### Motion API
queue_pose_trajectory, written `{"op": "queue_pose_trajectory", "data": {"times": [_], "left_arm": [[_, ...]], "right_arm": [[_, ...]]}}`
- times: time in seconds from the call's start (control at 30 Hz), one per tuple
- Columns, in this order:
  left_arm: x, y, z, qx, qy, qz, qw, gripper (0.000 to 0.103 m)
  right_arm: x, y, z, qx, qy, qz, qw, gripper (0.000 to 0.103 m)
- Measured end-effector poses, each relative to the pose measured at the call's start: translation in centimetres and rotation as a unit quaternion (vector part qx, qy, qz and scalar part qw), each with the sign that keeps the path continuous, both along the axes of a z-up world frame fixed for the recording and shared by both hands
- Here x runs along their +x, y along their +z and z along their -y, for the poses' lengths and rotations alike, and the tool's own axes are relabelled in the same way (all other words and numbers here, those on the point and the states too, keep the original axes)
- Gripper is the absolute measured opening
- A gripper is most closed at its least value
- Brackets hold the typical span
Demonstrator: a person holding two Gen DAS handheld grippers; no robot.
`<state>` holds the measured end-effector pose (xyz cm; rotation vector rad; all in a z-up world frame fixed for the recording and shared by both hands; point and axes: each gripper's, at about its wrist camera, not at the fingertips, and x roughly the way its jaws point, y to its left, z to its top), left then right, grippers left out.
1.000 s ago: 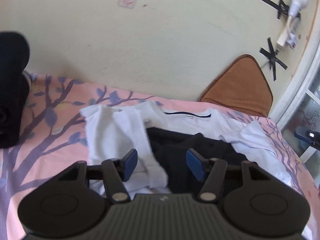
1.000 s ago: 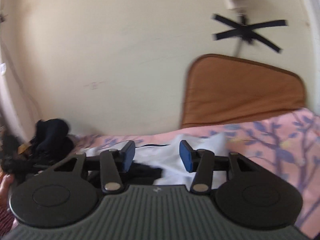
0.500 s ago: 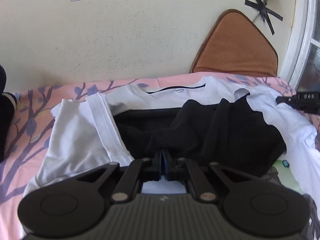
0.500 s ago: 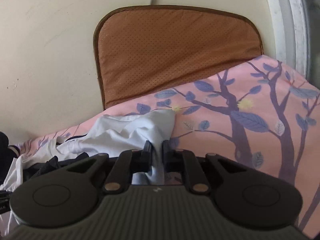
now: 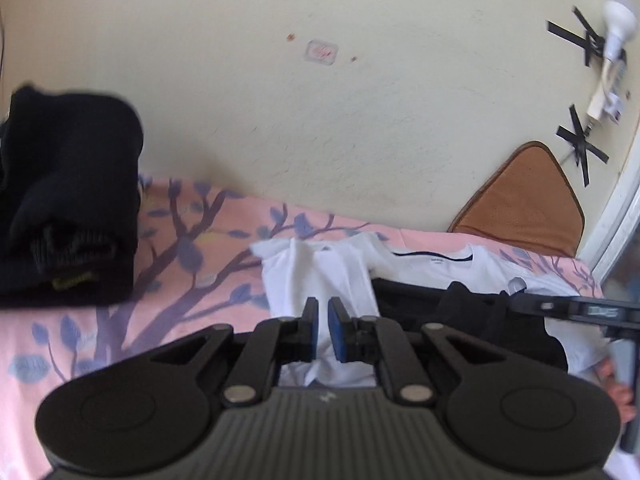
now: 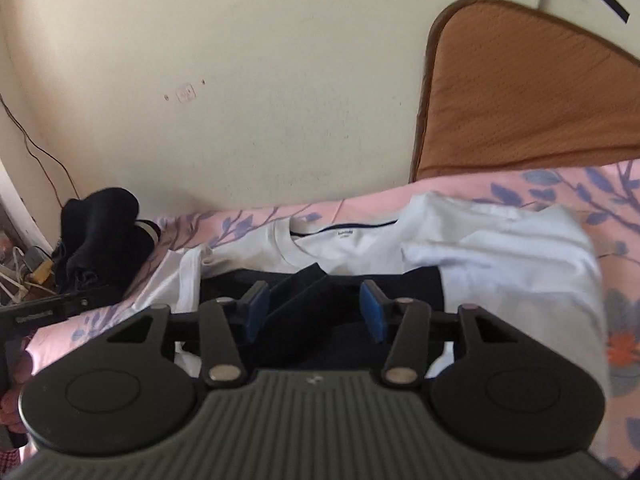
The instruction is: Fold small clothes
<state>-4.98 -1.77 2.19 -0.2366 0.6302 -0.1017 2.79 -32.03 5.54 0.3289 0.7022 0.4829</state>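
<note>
A white T-shirt (image 5: 432, 268) lies flat on the pink bedsheet (image 5: 180, 280), collar toward the wall. A black garment (image 5: 460, 320) is spread over its middle. My left gripper (image 5: 323, 328) hovers over the shirt's left sleeve. Its jaws stand a narrow slit apart and are opening; white cloth shows through the slit, not pinched. In the right wrist view my right gripper (image 6: 314, 312) is over the black garment (image 6: 400, 284), its jaws opening. A raised black fold stands between the pads without being squeezed. The shirt's (image 6: 352, 248) right sleeve lies folded inward.
A dark pile of clothes (image 5: 68, 200) sits at the bed's left end against the wall, also in the right wrist view (image 6: 104, 236). A brown cushion (image 6: 532, 92) leans on the wall at the right. Cables (image 6: 24, 276) lie beyond the bed's left edge.
The left gripper shut at the shirt's lower middle, then swung back left and parted slightly. The right gripper closed on the right sleeve, moved left over the black garment and let go.
</note>
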Motion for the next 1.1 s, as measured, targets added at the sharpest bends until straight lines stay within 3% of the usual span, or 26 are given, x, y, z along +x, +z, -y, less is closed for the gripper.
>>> {"op": "queue_pose_trajectory", "data": {"times": [0.03, 0.07, 0.1, 0.13, 0.23, 0.3, 0.33, 0.37, 0.4, 0.47, 0.57, 0.63, 0.7, 0.73, 0.77, 0.8, 0.87, 0.9, 1.0, 1.1], "left_arm": [[0.2, -0.5, -0.2, -0.005, 0.004, -0.007, 1.0, 0.007], [0.3, -0.8, -0.4, -0.008, 0.008, -0.01, 0.9999, 0.007], [0.2, -1.1, -0.8, -0.015, 0.01, -0.01, 0.9998, 0.007], [0.0, -1.2, -1.3, -0.026, 0.008, -0.007, 0.9996, 0.007], [-0.7, -1.1, -3.1, -0.05, 0.018, 0.007, 0.9986, 0.007], [-0.9, -1.2, -4.3, -0.07, 0.03, 0.011, 0.997, 0.008], [-1.0, -1.3, -4.8, -0.081, 0.032, 0.011, 0.9961, 0.01], [-1.1, -1.4, -5.1, -0.089, 0.032, 0.01, 0.9954, 0.012], [-1.2, -1.5, -5.2, -0.093, 0.031, 0.01, 0.9952, 0.014], [-1.4, -1.5, -5.0, -0.091, 0.025, 0.013, 0.9955, 0.015], [-1.4, -1.5, -3.9, -0.089, -0.002, 0.02, 0.9959, 0.015], [-1.1, -1.9, -2.7, -0.079, -0.025, 0.01, 0.9965, 0.015], [-0.1, -3.1, -1.0, -0.054, -0.042, -0.016, 0.9975, 0.015], [0.6, -4.0, -0.1, -0.026, -0.046, -0.035, 0.998, 0.015], [0.8, -4.7, 0.7, 0.005, -0.043, -0.033, 0.9985, 0.012], [0.5, -4.6, 1.4, 0.033, -0.042, -0.024, 0.9983, 0.012], [-0.1, -4.0, 1.9, 0.054, -0.04, -0.023, 0.9975, 0.013], [-0.6, -3.6, 1.8, 0.05, -0.037, -0.02, 0.9978, 0.015], [-3.2, -1.4, 0.6, 0.03, -0.036, 0.001, 0.9989, 0.022], [-6.9, 0.4, -0.7, 0.042, -0.035, 0.012, 0.9985, 0.031]], "right_arm": [[1.0, -0.8, -0.8, 0.012, -0.002, -0.018, 1.0, 0.055], [1.6, -1.3, -1.5, 0.021, -0.003, -0.028, 0.999, 0.027], [1.8, -1.2, -2.1, 0.031, 0.0, -0.034, 0.999, 0.008], [1.3, -0.5, -2.8, 0.054, 0.018, -0.027, 0.998, 0.007], [-2.2, 2.9, -6.7, 0.059, 0.134, 0.024, 0.989, 0.007], [-5.0, 4.2, -10.0, 0.034, 0.246, 0.019, 0.968, 0.016], [-6.2, 4.4, -10.9, 0.018, 0.278, 0.022, 0.96, 0.024], [-7.1, 4.6, -11.2, 0.005, 0.291, 0.033, 0.956, 0.044], [-7.9, 4.7, -11.0, -0.004, 0.289, 0.051, 0.956, 0.055], [-8.3, 4.9, -9.3, -0.019, 0.254, 0.07, 0.965, 0.055], [-7.7, 4.4, -3.4, -0.003, 0.15, 0.07, 0.986, 0.055], [-7.1, 3.3, 0.9, -0.045, 0.067, 0.074, 0.994, 0.055], [-5.6, 0.7, 5.2, -0.139, -0.059, 0.06, 0.987, 0.055], [-4.4, -1.0, 7.5, -0.184, -0.129, 0.028, 0.974, 0.055], [-3.3, -2.9, 10.2, -0.198, -0.192, -0.025, 0.961, 0.066], [-4.1, -3.5, 13.6, -0.102, -0.234, -0.042, 0.966, 0.074], [-6.4, -2.6, 16.2, 0.0, -0.252, -0.038, 0.967, 0.071], [-8.1, -1.8, 16.5, 0.018, -0.239, -0.009, 0.971, 0.071], [-12.1, 0.1, 16.3, -0.004, -0.219, 0.038, 0.975, 0.07], [-15.6, 0.4, 16.5, 0.0, -0.184, 0.046, 0.982, 0.07]]}}
